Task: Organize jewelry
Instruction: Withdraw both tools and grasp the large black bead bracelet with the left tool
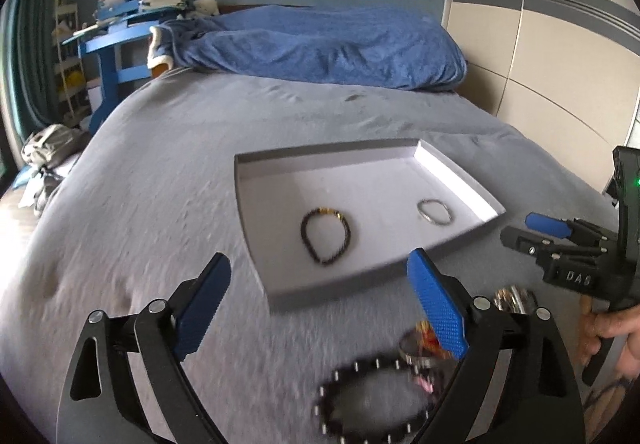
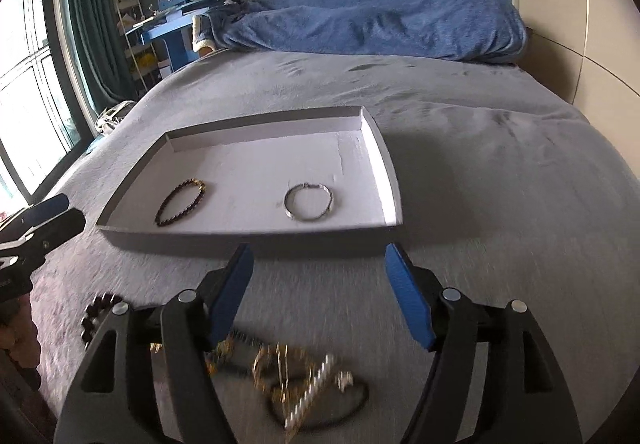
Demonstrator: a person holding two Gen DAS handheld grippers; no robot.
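Over the grey bed (image 1: 160, 172), both grippers pointed forward and downward toward a shallow white tray (image 1: 256, 228). The left gripper (image 1: 320, 308) had its two blue fingers (image 1: 438, 308) spread wide with nothing between them; the right gripper (image 2: 320, 292) likewise stood with fingers (image 2: 232, 292) parted and empty, short of the tray's near wall. A hand (image 1: 612, 328) gripped the right tool's handle at the edge of the left view. Two bracelets lay inside the tray, apart from each other: one dark braided bracelet (image 1: 326, 236) with a gold section, and one silver bangle (image 1: 435, 211). On the bed below the grippers lay a blurred jewelry pile (image 2: 296, 380), too smeared to count, beside one black beaded bracelet (image 1: 372, 400).
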